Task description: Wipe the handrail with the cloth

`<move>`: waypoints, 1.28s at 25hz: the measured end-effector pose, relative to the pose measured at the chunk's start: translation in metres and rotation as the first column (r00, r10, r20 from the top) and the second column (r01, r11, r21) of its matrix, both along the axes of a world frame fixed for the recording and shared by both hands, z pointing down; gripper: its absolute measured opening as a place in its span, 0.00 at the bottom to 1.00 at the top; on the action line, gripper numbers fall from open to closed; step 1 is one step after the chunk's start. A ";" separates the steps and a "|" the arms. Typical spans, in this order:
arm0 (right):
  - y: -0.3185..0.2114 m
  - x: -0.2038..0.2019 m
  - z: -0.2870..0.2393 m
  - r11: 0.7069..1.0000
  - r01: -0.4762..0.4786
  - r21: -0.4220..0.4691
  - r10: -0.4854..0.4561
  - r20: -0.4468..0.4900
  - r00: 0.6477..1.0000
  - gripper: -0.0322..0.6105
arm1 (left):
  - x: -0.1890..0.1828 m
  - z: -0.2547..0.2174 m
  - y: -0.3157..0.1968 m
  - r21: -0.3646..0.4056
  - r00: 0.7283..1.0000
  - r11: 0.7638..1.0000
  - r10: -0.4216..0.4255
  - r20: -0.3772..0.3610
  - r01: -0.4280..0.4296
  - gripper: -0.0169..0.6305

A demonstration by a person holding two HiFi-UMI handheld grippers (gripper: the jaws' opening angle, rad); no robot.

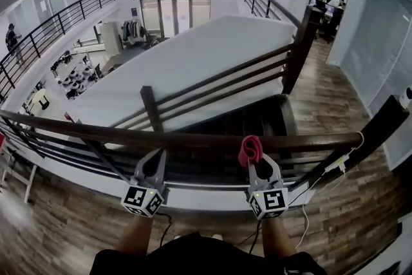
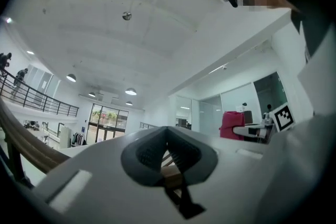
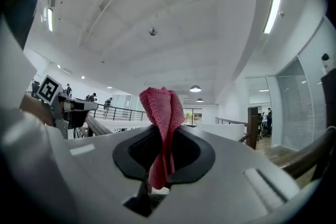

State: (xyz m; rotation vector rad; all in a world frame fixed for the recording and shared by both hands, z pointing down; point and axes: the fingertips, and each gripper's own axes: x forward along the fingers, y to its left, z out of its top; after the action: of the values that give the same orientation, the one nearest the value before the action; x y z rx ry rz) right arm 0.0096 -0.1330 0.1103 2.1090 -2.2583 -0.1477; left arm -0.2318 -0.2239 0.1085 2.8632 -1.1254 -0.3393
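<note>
- Cloth, red, bunched, is clamped between right gripper jaws, resting against near edge of handrail
- Left gripper jaws are closed, empty, at the handrail's near edge

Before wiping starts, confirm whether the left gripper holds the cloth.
No, the red cloth sits pinched in the right gripper, while the left gripper is shut on nothing.
</note>
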 end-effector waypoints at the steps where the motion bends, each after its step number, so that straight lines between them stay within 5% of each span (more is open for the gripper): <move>1: 0.002 -0.003 0.000 1.000 -0.008 0.002 0.008 0.013 1.000 0.11 | -0.002 0.002 0.001 -0.001 1.000 1.000 0.008 0.006 -0.008 0.03; 12: 0.012 -0.030 -0.007 0.998 -0.051 0.041 0.049 0.046 0.998 0.11 | -0.040 0.018 -0.004 -0.032 1.000 0.999 0.017 0.007 -0.017 0.03; 32: -0.001 -0.035 0.009 0.998 -0.059 -0.009 0.060 0.088 0.994 0.11 | -0.050 0.023 -0.016 -0.069 0.999 0.997 0.040 -0.013 -0.041 0.03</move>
State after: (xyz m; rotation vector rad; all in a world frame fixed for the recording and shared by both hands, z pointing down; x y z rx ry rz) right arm -0.0257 -0.1339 0.1192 2.2196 -2.2362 -0.0454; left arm -0.2818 -0.2403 0.1319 2.8158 -1.0542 -0.3088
